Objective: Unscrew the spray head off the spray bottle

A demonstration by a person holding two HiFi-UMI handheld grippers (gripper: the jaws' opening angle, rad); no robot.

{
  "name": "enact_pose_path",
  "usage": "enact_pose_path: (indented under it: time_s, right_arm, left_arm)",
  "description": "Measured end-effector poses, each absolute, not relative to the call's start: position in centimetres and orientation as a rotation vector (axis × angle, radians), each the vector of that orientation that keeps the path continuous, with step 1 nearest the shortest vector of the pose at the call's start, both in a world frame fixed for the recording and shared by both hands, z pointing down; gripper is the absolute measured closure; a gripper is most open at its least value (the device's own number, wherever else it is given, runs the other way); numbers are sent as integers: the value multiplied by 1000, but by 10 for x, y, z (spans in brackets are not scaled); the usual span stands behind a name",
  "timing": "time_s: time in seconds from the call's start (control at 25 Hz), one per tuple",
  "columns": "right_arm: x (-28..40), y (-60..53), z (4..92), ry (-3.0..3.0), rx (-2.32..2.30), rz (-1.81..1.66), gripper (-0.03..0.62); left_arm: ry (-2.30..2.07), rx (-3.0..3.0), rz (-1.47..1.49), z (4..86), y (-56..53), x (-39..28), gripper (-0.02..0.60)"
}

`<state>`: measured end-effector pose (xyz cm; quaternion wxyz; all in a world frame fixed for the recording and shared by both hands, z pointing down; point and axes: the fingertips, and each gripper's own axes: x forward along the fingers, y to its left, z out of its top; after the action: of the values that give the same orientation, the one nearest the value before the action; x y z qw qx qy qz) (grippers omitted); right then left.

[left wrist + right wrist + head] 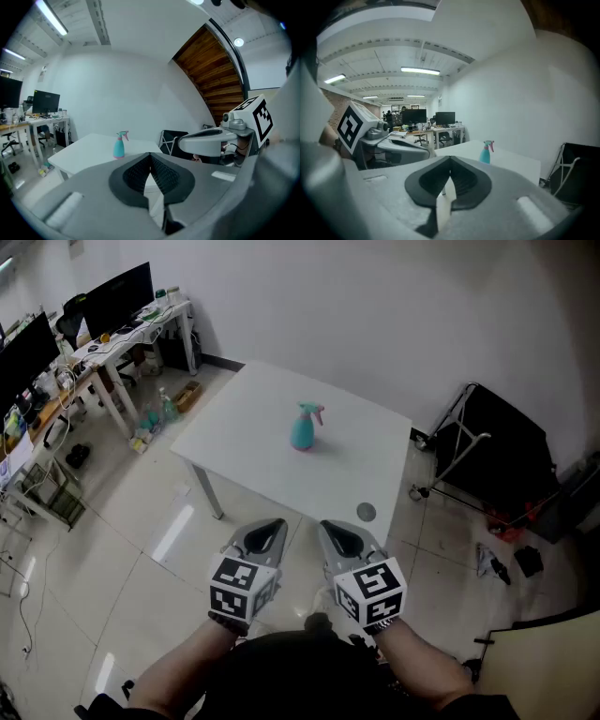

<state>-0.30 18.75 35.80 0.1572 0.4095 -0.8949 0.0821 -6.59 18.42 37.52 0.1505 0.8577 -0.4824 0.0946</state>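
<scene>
A teal spray bottle (303, 429) with a pink spray head (314, 411) stands upright near the middle of the white table (253, 413). It also shows far ahead in the left gripper view as the bottle (119, 146) and in the right gripper view as the bottle (486, 153). My left gripper (265, 529) and right gripper (336, 532) hang side by side over the floor, well short of the table's near edge. Both are shut with nothing between their jaws.
A small round grey disc (366, 512) lies near the table's front right corner. Desks with monitors (112, 298) line the left wall, with bottles (159, 413) on the floor beside them. A black folded cart (497, 451) stands to the table's right.
</scene>
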Motion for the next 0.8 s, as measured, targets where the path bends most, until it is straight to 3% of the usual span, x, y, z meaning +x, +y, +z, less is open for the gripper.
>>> enact_pose_path:
  time_s: [0.8]
  right_arm:
    - [90,45,371,-2621,920,255,602]
  left_arm:
    - [-1565,2274,335,399,47,15,471]
